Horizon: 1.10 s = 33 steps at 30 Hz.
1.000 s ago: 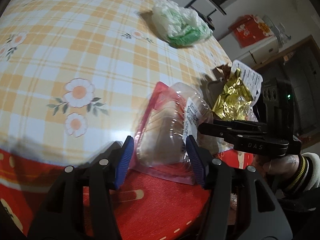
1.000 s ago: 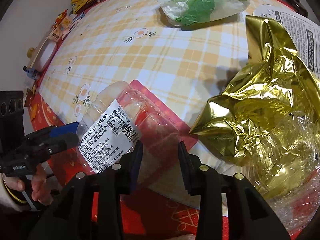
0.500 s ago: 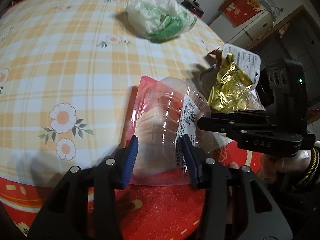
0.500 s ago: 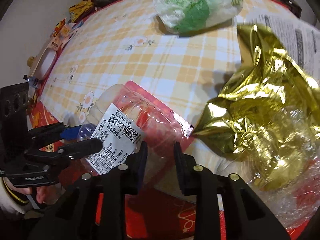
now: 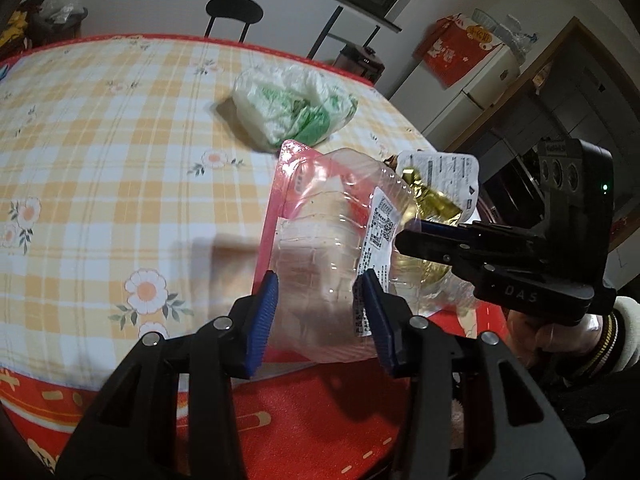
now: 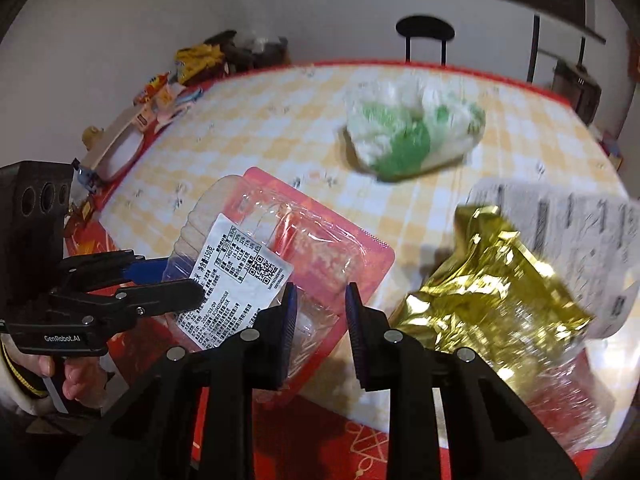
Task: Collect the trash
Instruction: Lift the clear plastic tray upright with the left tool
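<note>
A clear plastic clamshell tray with a pink base and white label (image 5: 324, 240) is held off the table. My left gripper (image 5: 320, 316) is shut on its near end. It also shows in the right wrist view (image 6: 276, 256). My right gripper (image 6: 320, 320) has its jaws partly closed around the tray's near edge; I cannot tell if the pads touch it. A gold foil wrapper in clear plastic (image 6: 492, 304) lies at the table's right edge, right of my right gripper. A white and green plastic bag (image 5: 292, 112) lies farther back on the table.
The table has a yellow checked cloth (image 5: 100, 152) over a red cover. Snack packets and boxes (image 6: 160, 96) line the far left edge. A black chair (image 5: 234, 16) stands behind the table. A white cabinet with a red box (image 5: 464, 52) is at the right.
My left gripper closed on the clamshell tray and lifted it off the table, tilting it up. My right gripper stayed by the tray's edge and rose with it.
</note>
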Available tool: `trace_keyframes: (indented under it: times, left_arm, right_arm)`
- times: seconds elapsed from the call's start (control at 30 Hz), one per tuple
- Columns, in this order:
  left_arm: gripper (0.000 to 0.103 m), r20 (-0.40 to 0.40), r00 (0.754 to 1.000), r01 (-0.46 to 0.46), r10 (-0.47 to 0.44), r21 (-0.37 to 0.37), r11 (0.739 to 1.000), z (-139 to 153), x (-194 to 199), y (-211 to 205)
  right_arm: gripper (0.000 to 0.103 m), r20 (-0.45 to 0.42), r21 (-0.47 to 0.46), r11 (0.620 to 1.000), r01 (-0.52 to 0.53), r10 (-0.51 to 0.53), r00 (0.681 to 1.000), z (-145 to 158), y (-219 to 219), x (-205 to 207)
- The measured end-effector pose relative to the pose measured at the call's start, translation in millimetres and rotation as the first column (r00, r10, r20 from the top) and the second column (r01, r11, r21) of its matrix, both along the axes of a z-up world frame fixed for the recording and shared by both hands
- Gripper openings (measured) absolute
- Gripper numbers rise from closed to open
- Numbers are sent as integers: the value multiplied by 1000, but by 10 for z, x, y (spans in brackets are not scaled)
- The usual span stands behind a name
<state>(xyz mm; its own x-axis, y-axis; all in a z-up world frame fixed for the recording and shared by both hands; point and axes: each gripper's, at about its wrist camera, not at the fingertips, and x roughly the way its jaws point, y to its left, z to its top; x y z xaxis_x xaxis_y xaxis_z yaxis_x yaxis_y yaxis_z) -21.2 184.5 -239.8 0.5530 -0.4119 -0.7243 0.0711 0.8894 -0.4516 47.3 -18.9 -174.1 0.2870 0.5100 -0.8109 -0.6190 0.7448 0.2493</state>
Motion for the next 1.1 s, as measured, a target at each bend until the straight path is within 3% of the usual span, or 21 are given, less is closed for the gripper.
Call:
trace_keyframes:
  times: [0.2,0.4,0.67,0.8,0.97,1.1]
  left_arm:
    - [45,33,999,33,-32,-15,999,93,49,-79]
    - [45,33,991,130,-129,-54,990,15,176,-333]
    - [45,-50,974,217,-221,-71,974,-489,411,-726]
    - [45,-64,974,209,-217,-111,971,-570,525,-668]
    - [55,-54,968,239,-243,-69,968,-562,586,-662]
    - [67,-68,962,259,-266,-101,961,-603,683,-635]
  right_arm:
    - [25,79,-10,1000,26,-25,997,183,-129,-61]
    - [25,109,-34,994,100,-95,989,237,-435,-88]
    - [25,63,-166,971,173,-165,984,-221,-598,-16]
    - [24,57,-155,973,170,-163,985,-304,-635,-13]
    - [24,61,-162,974,160,-152,987,-304,-626,-11]
    - [24,61,-166,974,154,-146,987,-304,-627,-7]
